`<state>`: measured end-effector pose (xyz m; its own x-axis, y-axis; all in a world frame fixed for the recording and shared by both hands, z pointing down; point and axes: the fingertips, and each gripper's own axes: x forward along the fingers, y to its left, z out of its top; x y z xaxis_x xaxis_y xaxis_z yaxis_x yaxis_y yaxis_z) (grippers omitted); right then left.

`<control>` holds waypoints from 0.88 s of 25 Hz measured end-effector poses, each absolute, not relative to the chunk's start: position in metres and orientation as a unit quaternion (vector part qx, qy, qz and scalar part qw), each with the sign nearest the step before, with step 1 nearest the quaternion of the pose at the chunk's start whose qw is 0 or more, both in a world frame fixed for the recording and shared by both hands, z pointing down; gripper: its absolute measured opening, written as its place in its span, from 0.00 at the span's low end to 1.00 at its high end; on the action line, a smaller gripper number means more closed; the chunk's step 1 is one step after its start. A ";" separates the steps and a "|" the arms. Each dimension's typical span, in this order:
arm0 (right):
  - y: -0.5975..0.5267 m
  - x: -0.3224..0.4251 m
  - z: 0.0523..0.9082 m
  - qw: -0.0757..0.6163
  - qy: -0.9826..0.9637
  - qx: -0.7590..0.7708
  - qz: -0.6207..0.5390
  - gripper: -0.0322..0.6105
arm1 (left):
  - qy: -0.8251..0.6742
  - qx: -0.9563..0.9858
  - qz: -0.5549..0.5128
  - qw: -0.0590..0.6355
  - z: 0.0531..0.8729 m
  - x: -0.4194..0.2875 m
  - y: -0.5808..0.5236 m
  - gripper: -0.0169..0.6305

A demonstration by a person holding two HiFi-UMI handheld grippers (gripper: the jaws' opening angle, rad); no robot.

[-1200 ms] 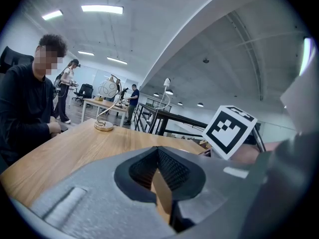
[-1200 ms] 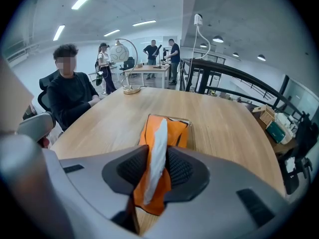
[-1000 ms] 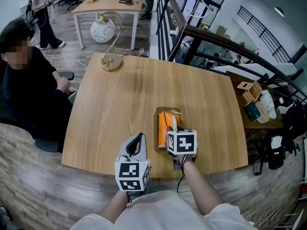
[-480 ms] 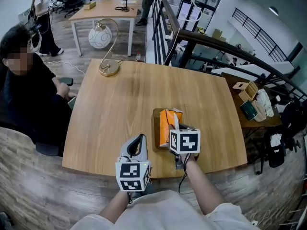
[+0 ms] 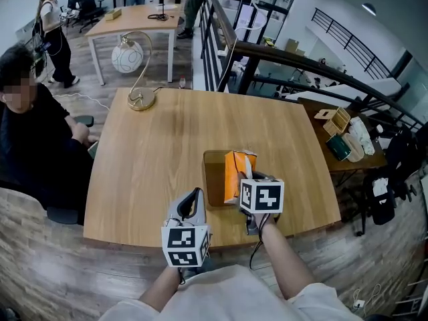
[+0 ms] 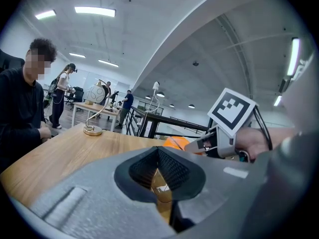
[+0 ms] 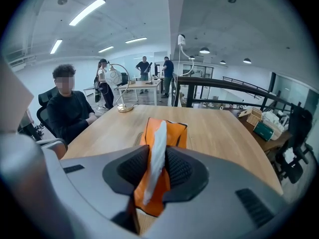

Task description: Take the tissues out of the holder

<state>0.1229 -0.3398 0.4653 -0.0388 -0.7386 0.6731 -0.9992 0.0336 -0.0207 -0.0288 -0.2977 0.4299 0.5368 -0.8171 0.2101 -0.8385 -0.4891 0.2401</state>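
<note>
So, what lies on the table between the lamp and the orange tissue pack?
Bare table, then the holder right beside the tissue pack; nothing else up to the lamp. The head view shows it.

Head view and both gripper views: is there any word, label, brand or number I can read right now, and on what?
No readable text anywhere.
Orange plastic tissue pack: no print legible.
Two white cubes with black square markers: patterns only, no letters or digits.
Dark green box on the side table: too small to read.
</note>
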 end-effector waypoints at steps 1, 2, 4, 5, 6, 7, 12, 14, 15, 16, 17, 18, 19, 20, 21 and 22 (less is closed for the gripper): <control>-0.337 0.126 0.465 0.250 -0.671 0.648 0.259 0.21 | -0.478 0.864 0.034 0.158 0.430 -0.027 -0.297 0.04; -0.335 0.129 0.465 0.248 -0.669 0.650 0.261 0.21 | -0.476 0.865 0.034 0.158 0.430 -0.025 -0.296 0.04; -0.331 0.136 0.463 0.244 -0.664 0.656 0.262 0.21 | -0.471 0.867 0.034 0.158 0.430 -0.020 -0.294 0.04; -0.329 0.140 0.461 0.241 -0.662 0.660 0.262 0.21 | -0.469 0.868 0.035 0.158 0.430 -0.017 -0.293 0.04; -0.327 0.144 0.460 0.237 -0.660 0.662 0.264 0.21 | -0.467 0.870 0.036 0.158 0.430 -0.014 -0.292 0.04; -0.324 0.147 0.460 0.233 -0.660 0.663 0.266 0.21 | -0.464 0.871 0.036 0.158 0.430 -0.011 -0.290 0.04; -0.314 0.163 0.461 0.221 -0.650 0.672 0.276 0.21 | -0.452 0.877 0.040 0.158 0.432 0.002 -0.285 0.04; -0.310 0.170 0.461 0.218 -0.645 0.678 0.277 0.21 | -0.447 0.879 0.042 0.158 0.434 0.006 -0.284 0.04; -0.307 0.174 0.461 0.219 -0.641 0.682 0.277 0.21 | -0.445 0.880 0.044 0.158 0.435 0.009 -0.284 0.04; -0.306 0.178 0.460 0.220 -0.637 0.685 0.277 0.21 | -0.443 0.881 0.045 0.158 0.435 0.011 -0.284 0.04; -0.304 0.181 0.461 0.220 -0.633 0.688 0.279 0.21 | -0.441 0.882 0.045 0.159 0.436 0.013 -0.284 0.04; -0.302 0.185 0.462 0.220 -0.631 0.689 0.281 0.21 | -0.440 0.883 0.046 0.159 0.436 0.015 -0.284 0.04; -0.301 0.188 0.463 0.219 -0.629 0.690 0.283 0.21 | -0.439 0.883 0.047 0.159 0.436 0.017 -0.284 0.04; -0.299 0.190 0.464 0.218 -0.627 0.691 0.285 0.21 | -0.437 0.884 0.048 0.159 0.437 0.019 -0.284 0.04; -0.297 0.192 0.466 0.218 -0.625 0.692 0.287 0.21 | -0.436 0.884 0.050 0.159 0.437 0.021 -0.284 0.04; -0.295 0.195 0.469 0.217 -0.623 0.693 0.289 0.21 | -0.435 0.885 0.051 0.159 0.439 0.023 -0.284 0.04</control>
